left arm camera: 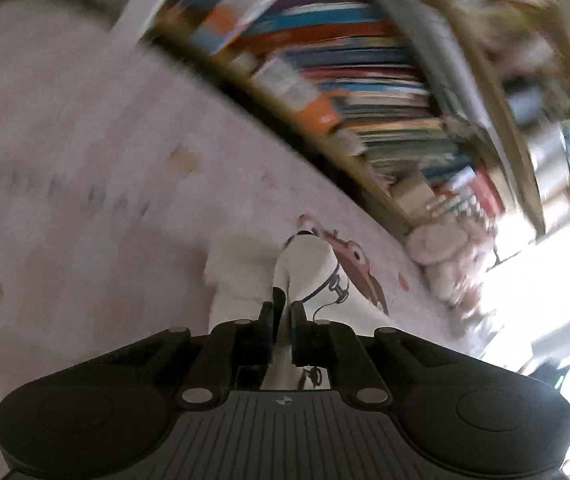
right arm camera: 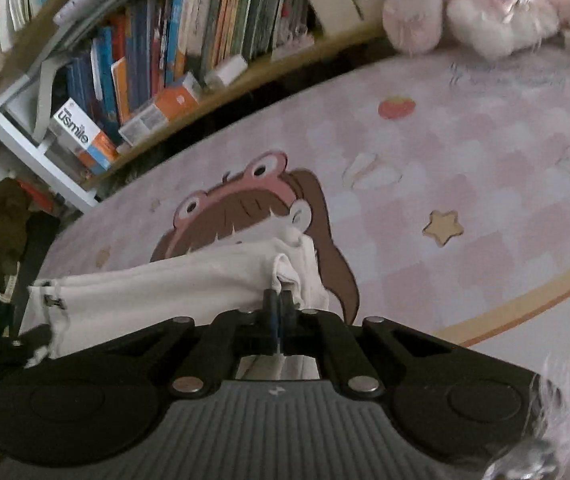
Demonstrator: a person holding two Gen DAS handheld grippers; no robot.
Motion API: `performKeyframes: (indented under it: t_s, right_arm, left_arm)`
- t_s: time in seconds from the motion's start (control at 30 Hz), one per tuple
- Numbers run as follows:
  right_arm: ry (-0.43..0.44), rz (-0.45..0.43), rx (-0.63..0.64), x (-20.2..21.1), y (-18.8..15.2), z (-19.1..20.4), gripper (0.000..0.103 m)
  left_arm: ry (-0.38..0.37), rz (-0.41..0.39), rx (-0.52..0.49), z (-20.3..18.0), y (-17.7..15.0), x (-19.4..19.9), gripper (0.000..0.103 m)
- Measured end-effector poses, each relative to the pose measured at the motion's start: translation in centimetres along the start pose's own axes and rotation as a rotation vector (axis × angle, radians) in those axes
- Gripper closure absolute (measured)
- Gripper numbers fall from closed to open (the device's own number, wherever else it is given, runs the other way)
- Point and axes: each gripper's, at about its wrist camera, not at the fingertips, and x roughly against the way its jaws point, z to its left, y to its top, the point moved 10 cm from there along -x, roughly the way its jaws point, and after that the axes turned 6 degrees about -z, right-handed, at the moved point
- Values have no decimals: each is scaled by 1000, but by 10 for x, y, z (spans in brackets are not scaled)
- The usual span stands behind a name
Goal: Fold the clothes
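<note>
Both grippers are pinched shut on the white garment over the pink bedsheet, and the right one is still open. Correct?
Not quite. The right gripper is not open: in the right wrist view its jaws are shut on a bunch of the white garment. The rest holds: the left gripper is also pinched shut on the cloth, over the pink bedsheet.

white cloth garment [right arm camera: 157,284] (matt), fluffy plush toy [right arm camera: 477,4]

Left view motion-blurred, glare at right — fisheye-warped.

We see each gripper, left gripper [left arm camera: 284,304] and right gripper [right arm camera: 279,298], as black linkage arms (silver rivets) above a ribbed grey housing [right arm camera: 273,432].
</note>
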Motion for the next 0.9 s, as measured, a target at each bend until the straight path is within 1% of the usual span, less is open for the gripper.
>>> performKeyframes:
  t_s: [0.03, 0.07, 0.1, 0.13, 0.17, 0.2, 0.23, 0.3, 0.37, 0.4, 0.5, 0.53, 0.6, 0.63, 0.67, 0.7, 0.77, 0.8, 0.83, 0.87, 0.9]
  right_arm:
    - [4, 1, -4, -1, 1, 0, 102]
    - [8, 2, -8, -2, 1, 0, 102]
    - [12, 3, -12, -3, 2, 0, 102]
    - [14, 8, -13, -3, 3, 1, 102]
    - [17, 12, -14, -3, 3, 0, 102]
    - [20, 15, -15, -2, 4, 0, 102]
    - [22, 15, -16, -1, 4, 1, 101]
    - [21, 15, -19, -1, 4, 1, 101]
    - [17, 14, -17, -2, 4, 2, 101]
    - [14, 15, -13, -2, 4, 3, 101]
    - [10, 19, 0, -2, 4, 4, 101]
    - [9, 20, 3, -2, 4, 4, 101]
    - [6, 22, 4, -2, 3, 4, 101]
    - [4, 24, 7, -2, 3, 4, 101]
    - [3, 25, 10, -2, 3, 5, 101]
    - [1, 27, 13, -2, 3, 5, 101]
    - [-5, 32, 26, -2, 3, 6, 101]
    - [-7, 34, 31, -3, 3, 7, 101]
    - [-8, 35, 36, -3, 3, 7, 101]
    - [-10, 37, 40, -3, 2, 8, 101]
    - [-10, 37, 40, -4, 2, 8, 101]
  left_arm:
    - [9, 1, 17, 4, 0, -3, 95]
    - [18, 2, 33, 8, -1, -7, 90]
    - [33, 8, 36, 9, -1, -9, 90]
    - [43, 16, 28, 7, 0, -10, 89]
    - [58, 24, 0, 3, 1, -10, 85]
    - [71, 30, -48, -4, 3, -9, 81]
    - [82, 27, -131, -14, 5, -7, 79]
    - [90, 8, -273, -31, 8, -4, 63]
    - [98, -26, -391, -45, 12, -5, 61]
    - [105, -28, -404, -46, 14, -7, 61]
    - [123, -25, -361, -37, 22, -20, 63]
    - [119, -22, -341, -35, 23, -22, 63]
    - [89, -14, -310, -33, 24, -24, 68]
    - [74, -9, -294, -33, 24, -25, 72]
    - [52, -2, -284, -34, 24, -23, 90]
    - [27, 1, -270, -36, 25, -21, 95]
    - [-59, -47, -201, -47, 32, -9, 95]
    - [-89, -65, -157, -50, 36, -5, 96]
    - [-102, -71, -93, -47, 40, -5, 96]
    - [-87, -62, -58, -41, 40, -11, 96]
    - [-47, -43, -31, -31, 39, -19, 96]
